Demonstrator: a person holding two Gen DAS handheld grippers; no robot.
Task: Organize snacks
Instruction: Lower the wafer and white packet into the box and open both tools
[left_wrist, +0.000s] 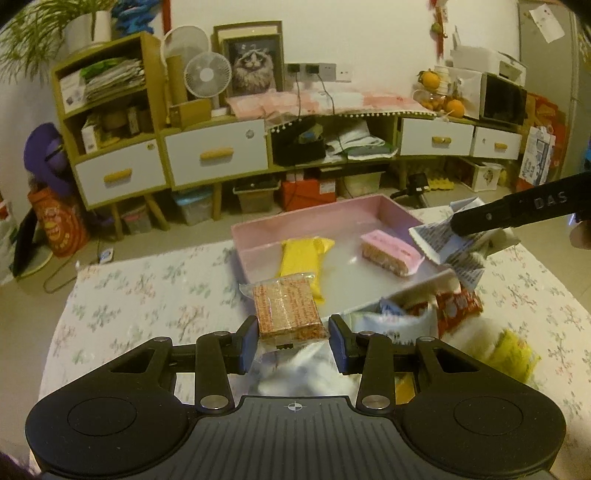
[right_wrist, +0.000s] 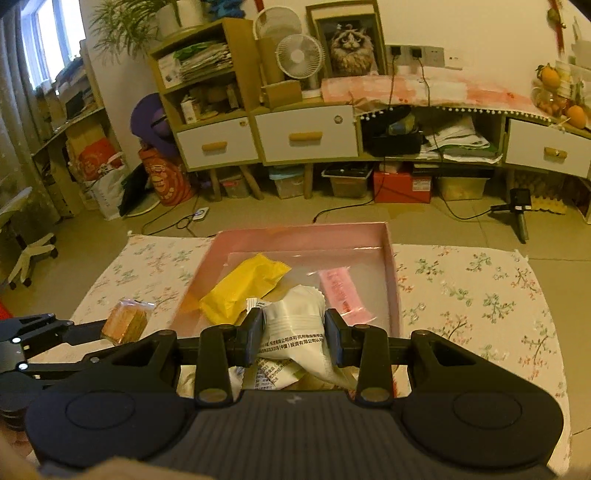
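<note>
Two snacks lie inside the pink tray (left_wrist: 255, 230): a yellow packet (left_wrist: 301, 260) toward its left side and a pink wafer pack (left_wrist: 389, 254) toward its right. They are well apart, with bare tray floor between them and along the far wall.

The left gripper (left_wrist: 293, 338) is closed on a clear-wrapped biscuit pack (left_wrist: 286, 308). In the left wrist view the pack sits in front of the tray's near left corner; in the right wrist view it is left of the tray, outside the rim.

The right gripper (right_wrist: 294, 334) is closed on a white packet (right_wrist: 295, 321) with printed text. In the right wrist view the packet overlaps the tray's near edge, between the yellow packet and the pink wafer pack.

More snacks remain on the floral tablecloth (left_wrist: 147, 291) outside the tray's near right corner: a red packet (left_wrist: 460, 306), a white bag (left_wrist: 391, 323) and a yellow-green packet (left_wrist: 515, 352), blurred.

The tablecloth is bare left of the tray and, in the right wrist view, to its right. The table's far edge runs just behind the tray; beyond it is open floor (right_wrist: 424, 221).
</note>
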